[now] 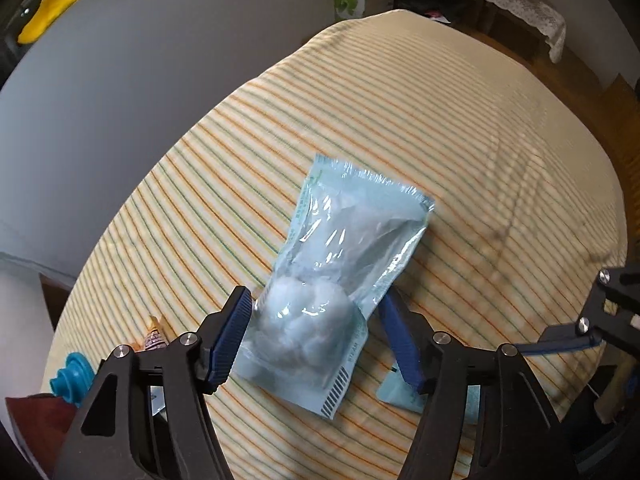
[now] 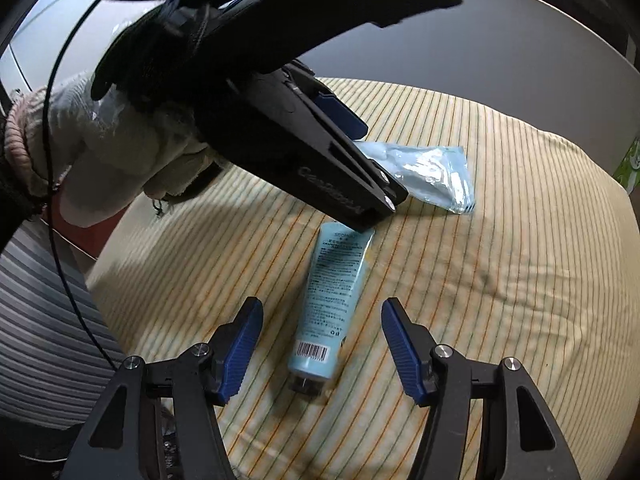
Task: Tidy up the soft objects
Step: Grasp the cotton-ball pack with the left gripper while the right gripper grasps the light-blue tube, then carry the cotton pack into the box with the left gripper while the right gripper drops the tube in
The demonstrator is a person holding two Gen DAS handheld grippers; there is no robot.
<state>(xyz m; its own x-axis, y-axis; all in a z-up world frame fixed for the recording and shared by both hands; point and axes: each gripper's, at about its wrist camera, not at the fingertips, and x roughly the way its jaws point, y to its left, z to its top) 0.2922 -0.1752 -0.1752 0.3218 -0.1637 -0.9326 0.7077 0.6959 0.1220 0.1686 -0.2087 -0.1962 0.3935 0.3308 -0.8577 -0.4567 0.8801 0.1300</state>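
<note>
Surface: a counter point(image 1: 460, 128) under a cream cloth with thin orange and green stripes; a grey wall stands behind it.
Cotton pouch: a pale blue sealed pouch point(image 1: 344, 256) lies flat on the striped cloth, with white cotton balls bunched at its near end and a barcode strip on the near corner.
Left hand-held gripper point(image 1: 316, 340): its jaws stand apart, one blue pad at each side of the pouch's cotton-filled end; the left pad is just beside or touching the pouch edge, I cannot tell which, and the right pad is clear of it. No squeeze shows on the pouch.
Left hand: a hand in a white knit glove point(image 2: 120, 148) holds that tool, seen from the right wrist view, with a black cable looping over it.
Cream tube: a light blue tube point(image 2: 332, 304) lies on the cloth, dark cap toward the camera, printed text and barcode facing up.
Right hand-held gripper point(image 2: 320, 352): jaws apart, hovering over the tube's cap end, with both pads clear of the tube.
Spacing: the tube's crimped end lies near the pouch, just beside the tip of the left tool.
Edge items: a teal plastic piece point(image 1: 70, 378) sits at the cloth's near-left corner; a yellow object point(image 1: 56, 8) lies far off at the upper left.
</note>
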